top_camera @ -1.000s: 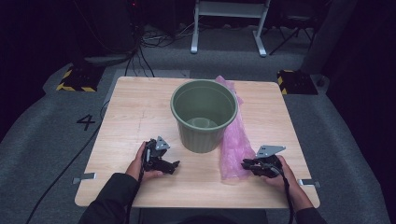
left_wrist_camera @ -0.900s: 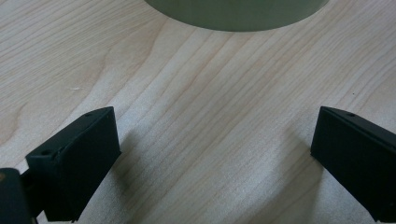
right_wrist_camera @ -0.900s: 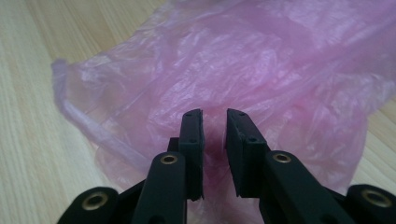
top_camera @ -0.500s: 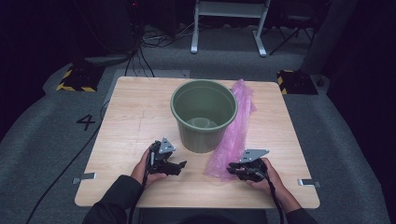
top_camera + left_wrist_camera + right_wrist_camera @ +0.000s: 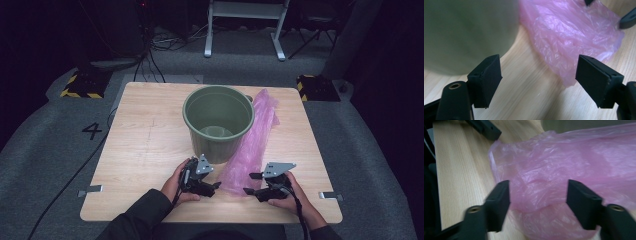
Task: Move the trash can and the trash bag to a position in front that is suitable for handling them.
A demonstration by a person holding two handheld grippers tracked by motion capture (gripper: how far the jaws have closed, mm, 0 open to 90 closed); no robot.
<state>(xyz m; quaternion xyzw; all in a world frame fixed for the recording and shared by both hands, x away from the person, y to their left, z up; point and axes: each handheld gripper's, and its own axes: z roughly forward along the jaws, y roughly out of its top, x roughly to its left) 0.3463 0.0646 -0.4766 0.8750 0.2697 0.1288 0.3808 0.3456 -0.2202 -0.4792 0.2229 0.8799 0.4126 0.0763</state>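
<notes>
A green bucket (image 5: 218, 121) stands upright in the middle of the wooden table (image 5: 140, 150); its wall (image 5: 466, 32) looms close in the left gripper view. A pink plastic bag (image 5: 252, 145) lies flat along the bucket's right side, its near end toward the front edge. My left gripper (image 5: 216, 188) points right at that end, open with bare wood between its jaws (image 5: 537, 68), which have just been closing a little. My right gripper (image 5: 249, 183) faces left, its jaws just opened; the bag (image 5: 554, 170) lies between them untouched by the pads (image 5: 539, 195).
Bare wood lies left of the bucket and along the front edge. A dark cable (image 5: 75, 175) runs over the grey floor at the left. A white stand (image 5: 245, 25) is behind the table.
My right gripper pulled the bag's near end leftward, then opened and let it go. My left gripper moved right toward that end of the bag.
</notes>
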